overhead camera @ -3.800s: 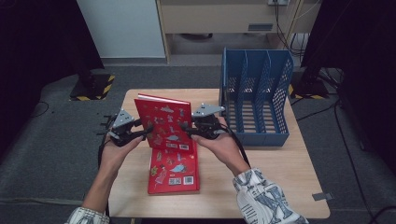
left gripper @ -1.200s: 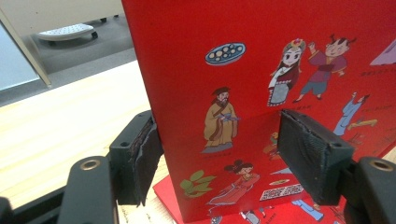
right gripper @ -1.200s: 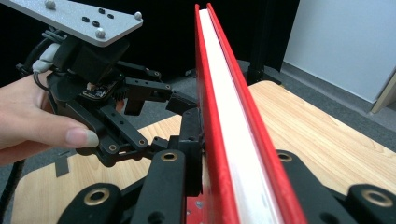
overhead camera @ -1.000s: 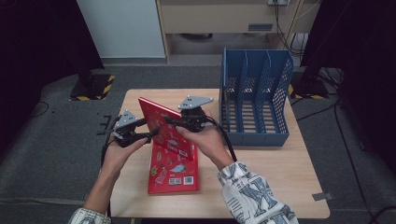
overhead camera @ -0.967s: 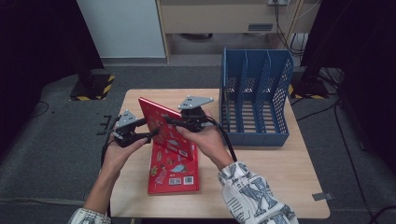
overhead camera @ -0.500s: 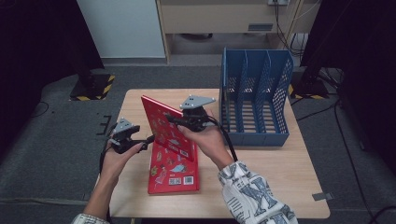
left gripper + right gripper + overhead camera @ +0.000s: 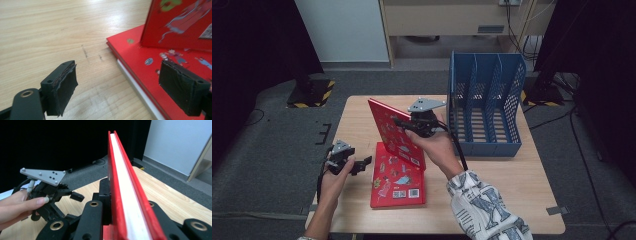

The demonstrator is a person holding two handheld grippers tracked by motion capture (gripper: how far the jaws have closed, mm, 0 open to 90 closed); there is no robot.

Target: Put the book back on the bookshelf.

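Dropped left claw (image 7: 362, 162) to the desk (image 7: 512, 190) at eight o'clock, just opening, empty; right claw (image 7: 404, 125) clenching lifted red book (image 7: 394, 132), filing unfinished.

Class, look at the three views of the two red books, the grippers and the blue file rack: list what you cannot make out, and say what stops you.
- Raised red book: cover text, too small in the high view.
- Flat red book: far end hidden under the raised book; cut by the frame in the left gripper view.
- Right gripper: pads hidden by the book's edge in its own view.
- Blue file rack: slot floors partly hidden by its walls.
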